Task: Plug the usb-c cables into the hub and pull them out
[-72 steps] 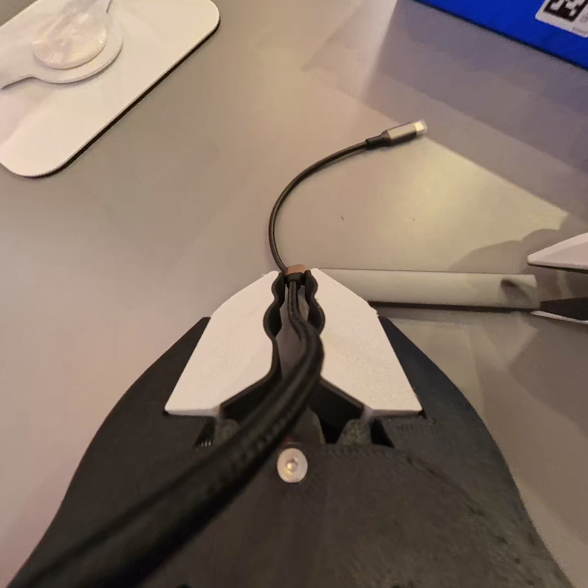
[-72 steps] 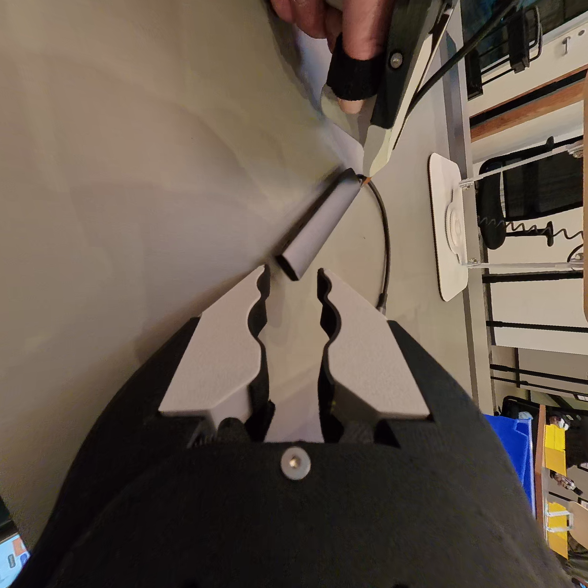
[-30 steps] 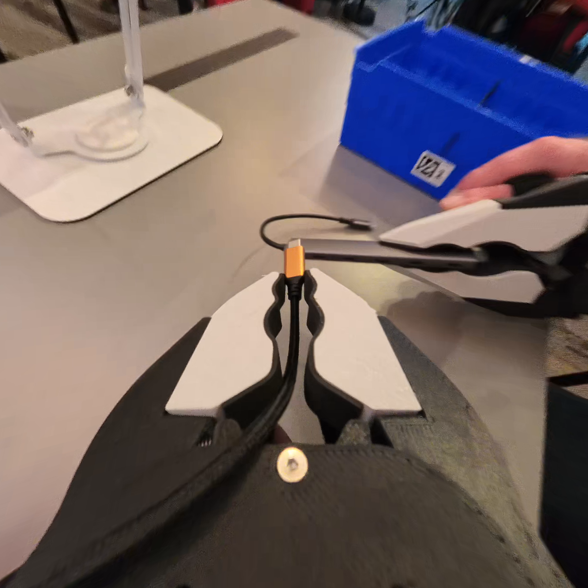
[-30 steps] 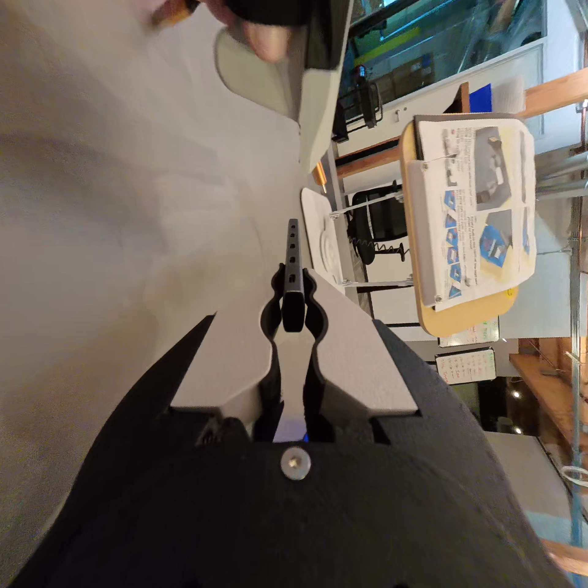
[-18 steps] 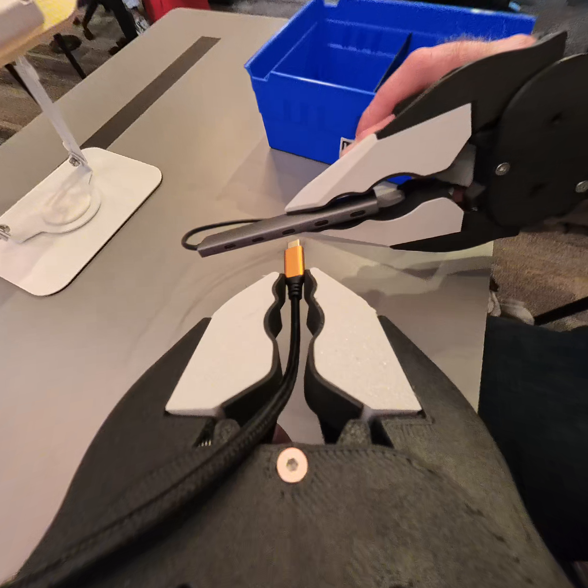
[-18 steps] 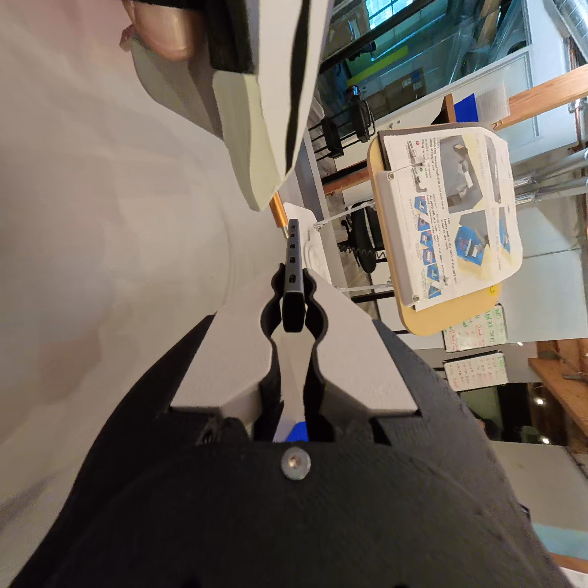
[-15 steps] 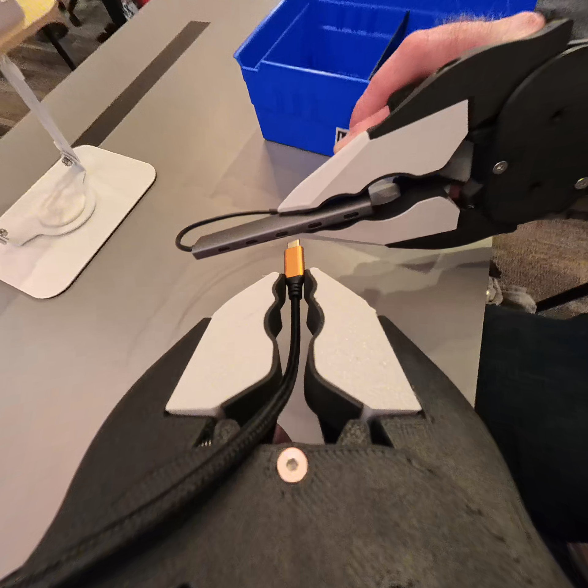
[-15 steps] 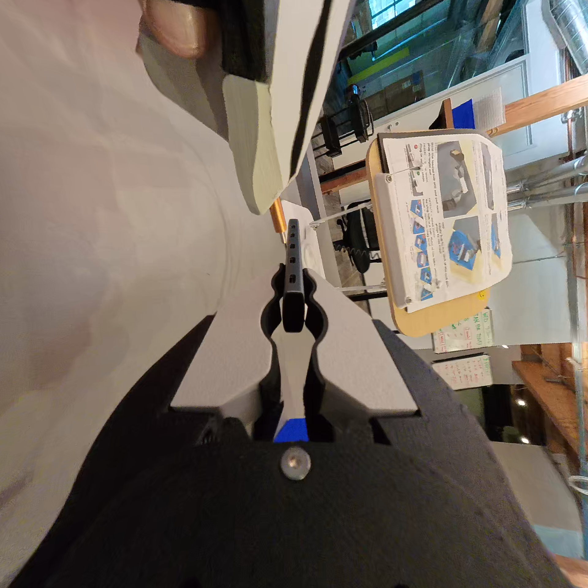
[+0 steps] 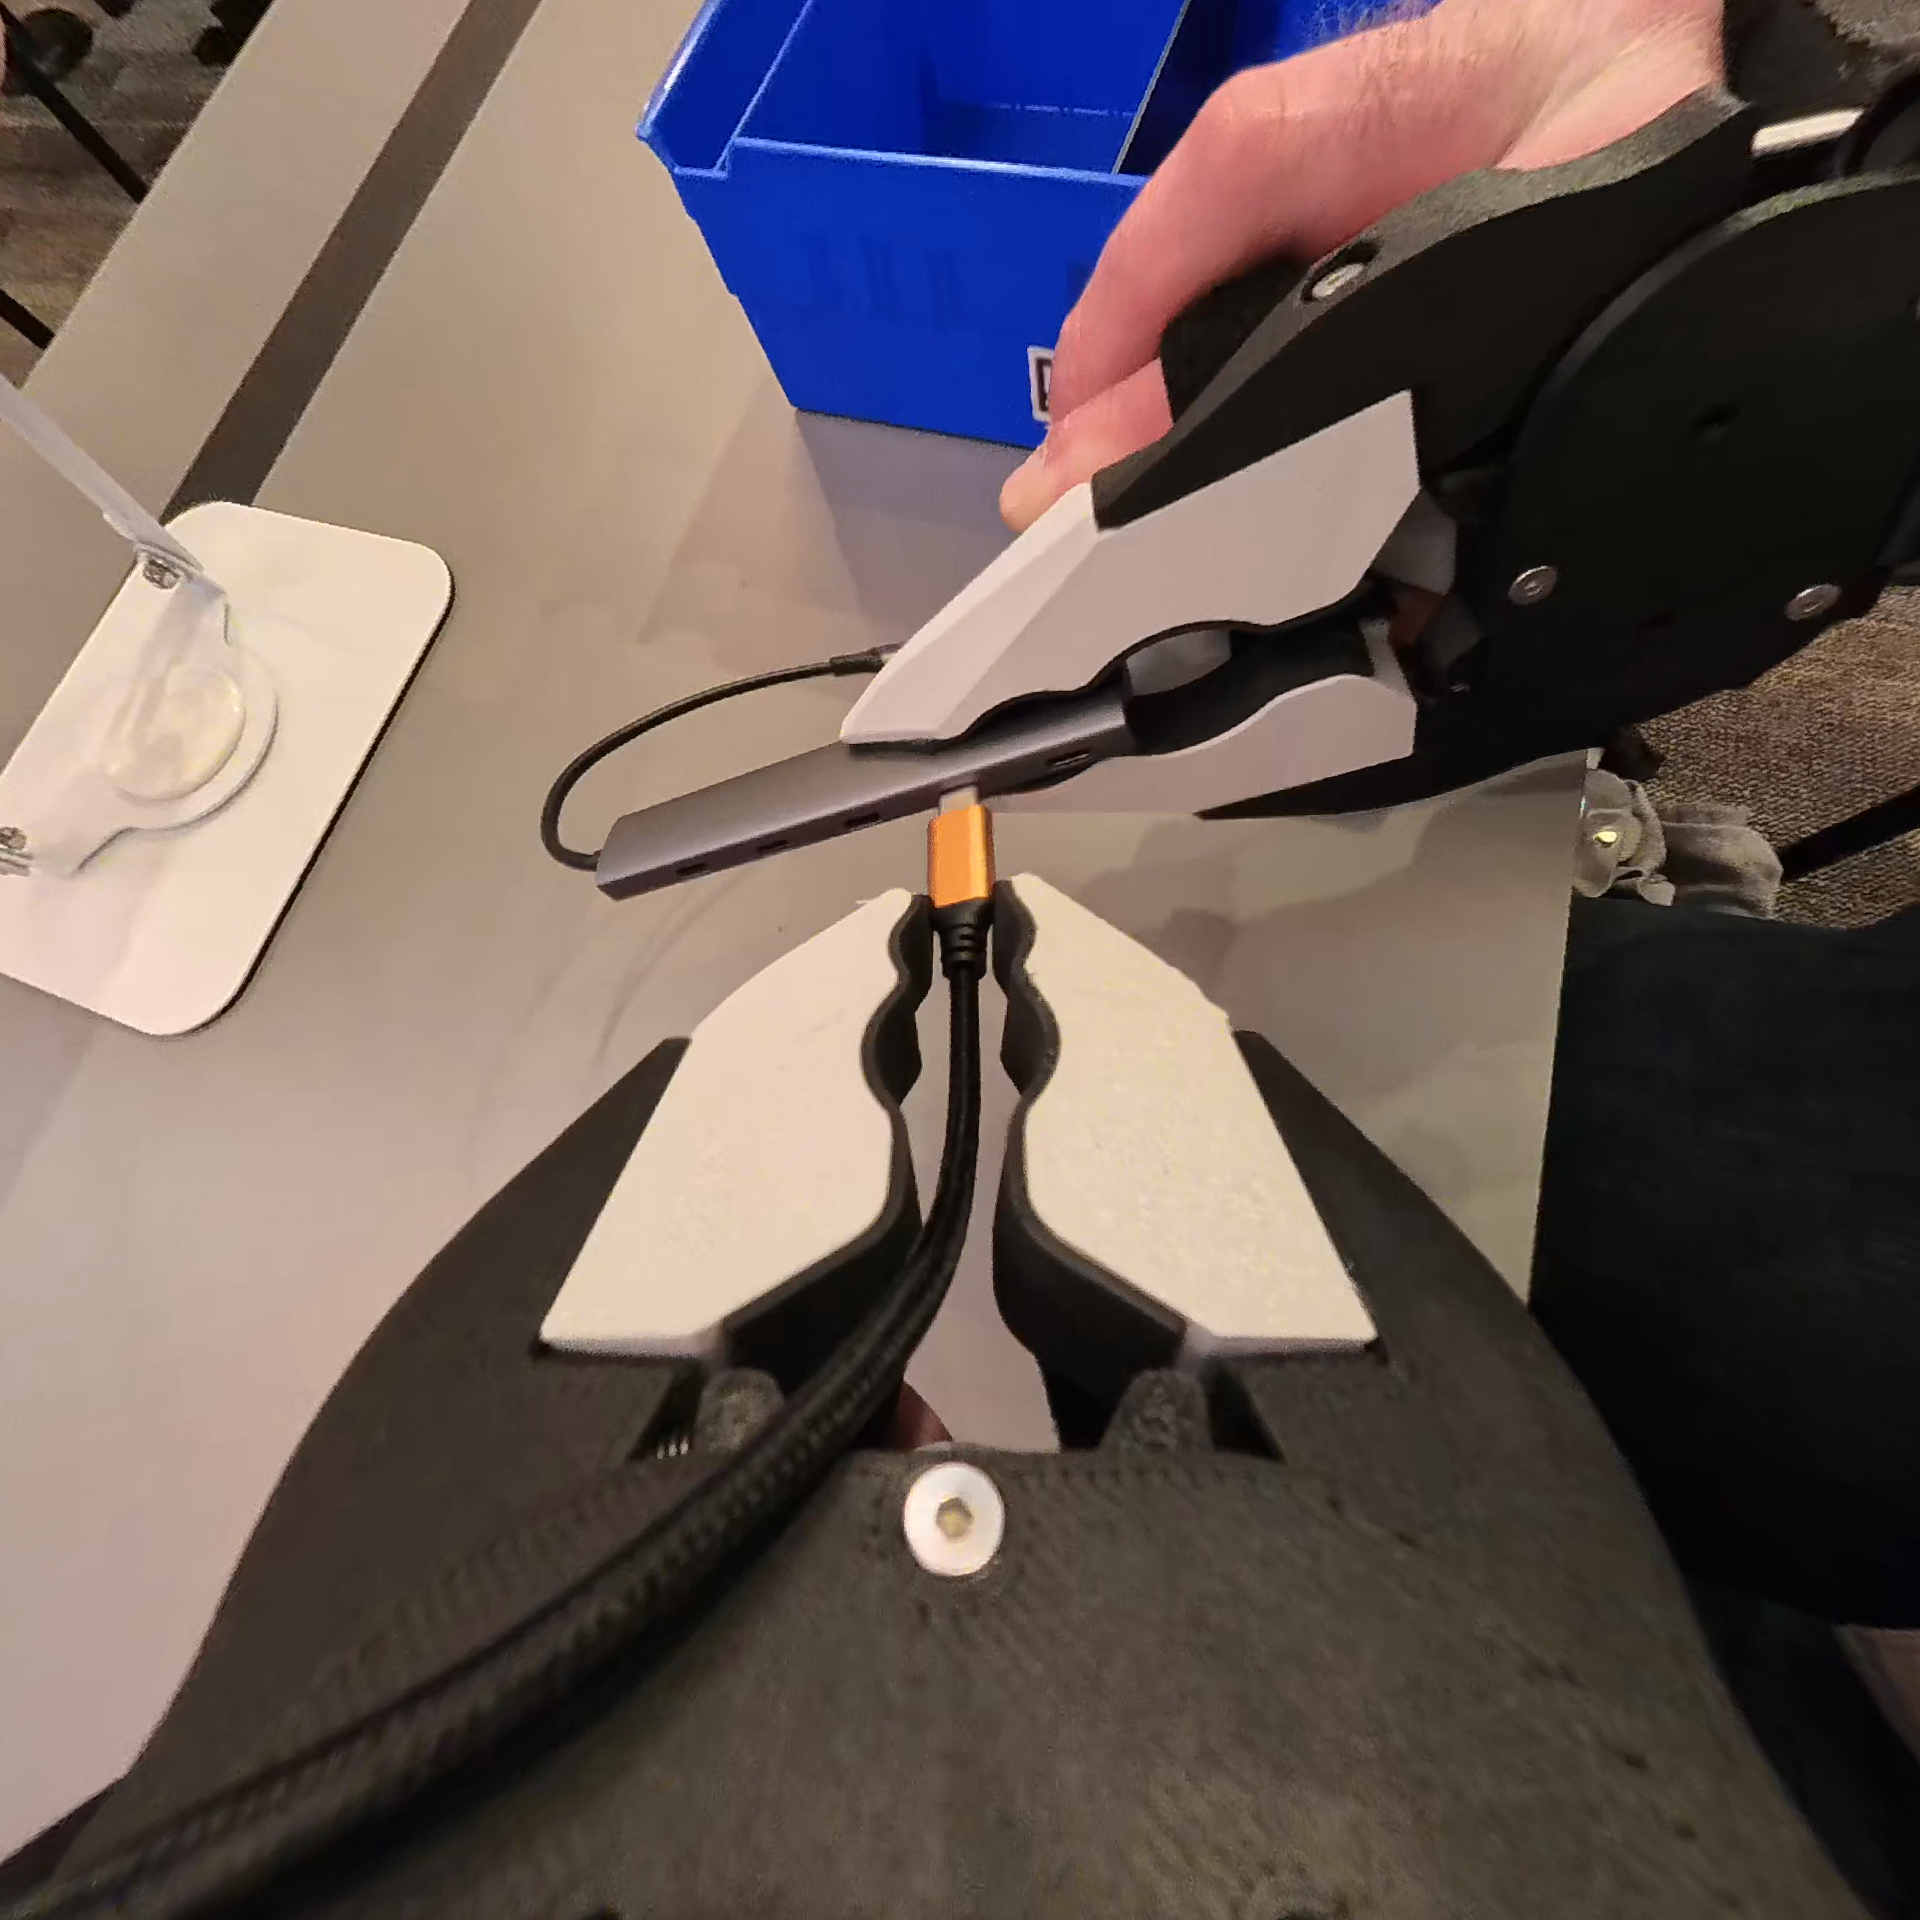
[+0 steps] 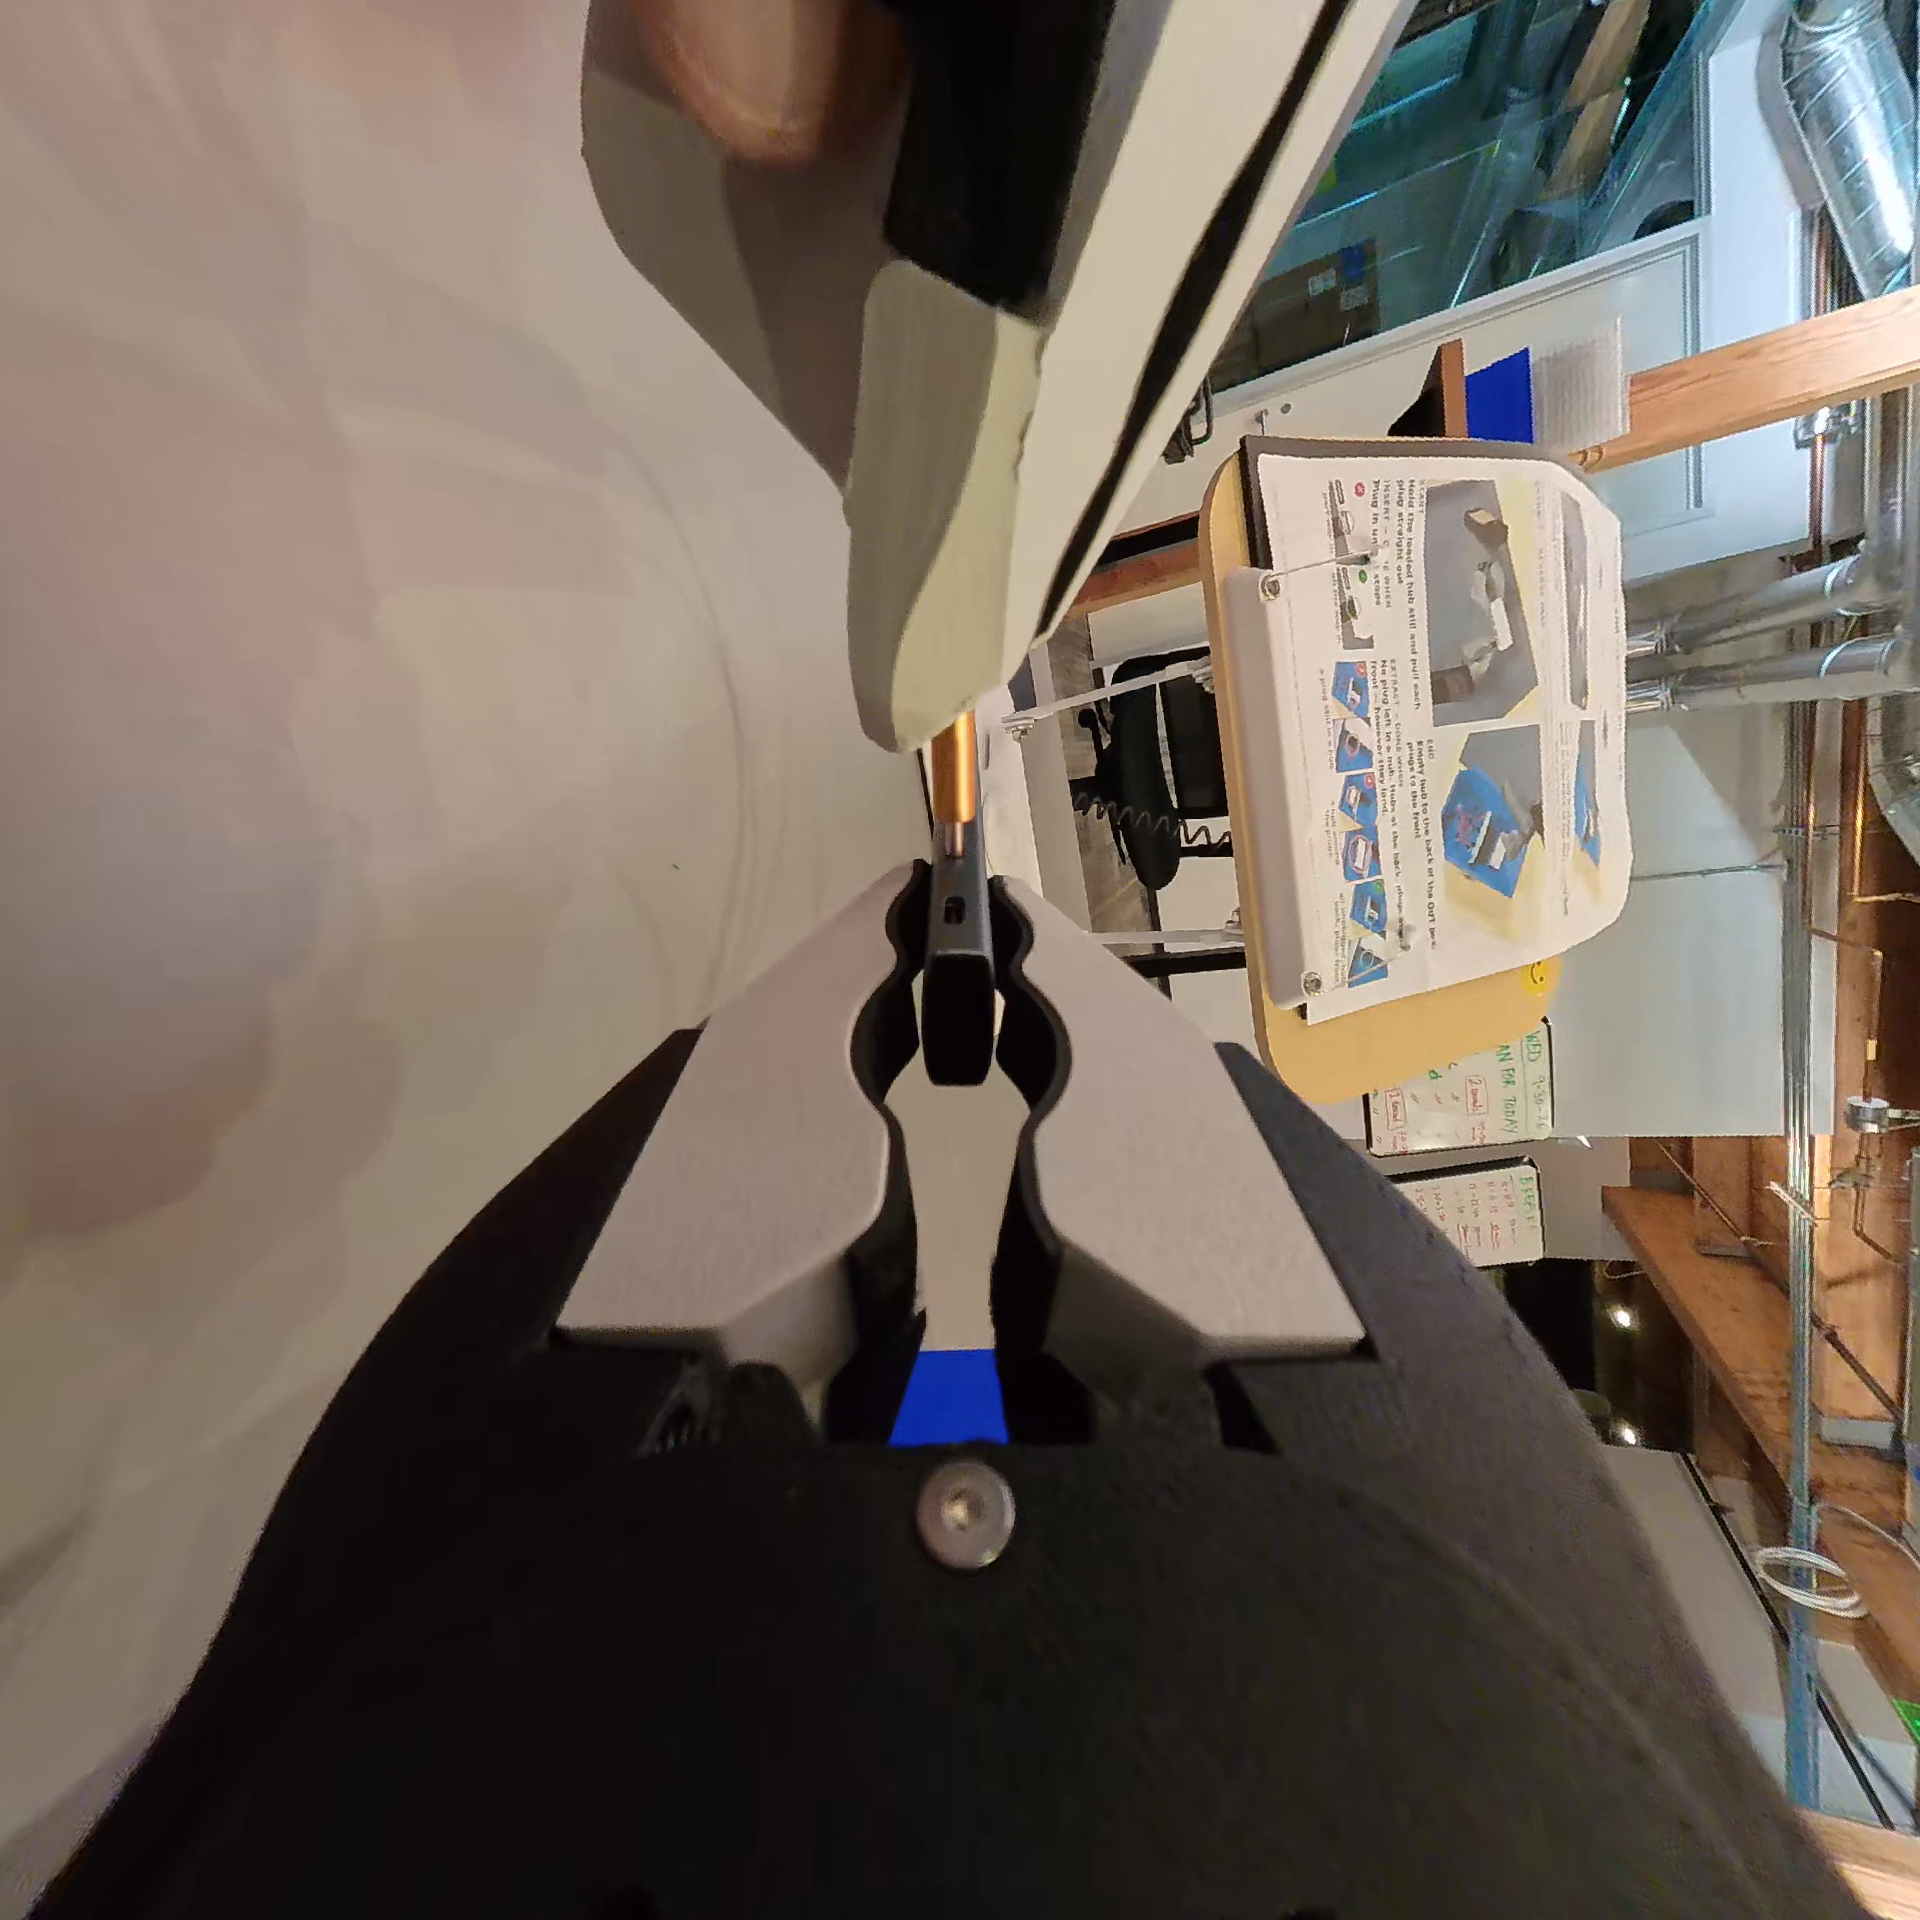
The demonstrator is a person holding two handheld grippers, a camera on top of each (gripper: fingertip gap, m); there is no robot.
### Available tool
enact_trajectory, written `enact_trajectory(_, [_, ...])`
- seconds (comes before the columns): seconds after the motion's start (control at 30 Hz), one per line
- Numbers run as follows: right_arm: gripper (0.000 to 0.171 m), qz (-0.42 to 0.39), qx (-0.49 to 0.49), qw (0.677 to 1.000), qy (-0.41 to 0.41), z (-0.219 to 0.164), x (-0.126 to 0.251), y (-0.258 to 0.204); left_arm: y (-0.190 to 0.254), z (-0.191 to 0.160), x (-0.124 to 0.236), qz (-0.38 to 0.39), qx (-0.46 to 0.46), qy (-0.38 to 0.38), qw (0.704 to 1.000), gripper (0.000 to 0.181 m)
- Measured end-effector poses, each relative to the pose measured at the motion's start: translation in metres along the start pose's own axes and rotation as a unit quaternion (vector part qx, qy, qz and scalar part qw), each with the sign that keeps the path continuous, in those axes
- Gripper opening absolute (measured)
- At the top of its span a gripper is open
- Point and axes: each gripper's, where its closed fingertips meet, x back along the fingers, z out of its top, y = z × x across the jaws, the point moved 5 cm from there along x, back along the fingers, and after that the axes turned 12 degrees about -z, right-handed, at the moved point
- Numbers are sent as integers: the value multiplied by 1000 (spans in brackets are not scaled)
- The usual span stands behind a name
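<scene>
Above the table point(image 9: 520, 416), plug point(image 9: 960, 855) pinched in closed left gripper point(image 9: 958, 914), tip at port of hub point(image 9: 790, 805) straight ahead; hub clamped in closed right gripper point(image 10: 958, 914), long axis crosswise. Straight push next, probably.

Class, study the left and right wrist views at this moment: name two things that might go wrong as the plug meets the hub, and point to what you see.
1. The hub is pinched only at one end by the right tool and juts out unsupported; pushing may lever it sideways.
2. The left tool grips the cable just behind the orange plug, whose metal tip sits at a port; if it is slightly misaligned, it may jam or slip back.
</scene>
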Motion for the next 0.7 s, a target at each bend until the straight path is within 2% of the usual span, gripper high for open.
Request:
enact_trajectory(0.37, [6, -7, -18, 1000, 3, 0, 1, 2, 1, 4, -2, -4, 0, 2, 1000, 11])
enact_trajectory(0.7, [6, -13, -41, 999, 17, 0, 6, 10, 3, 12, 0, -18, -6, 46, 999, 11])
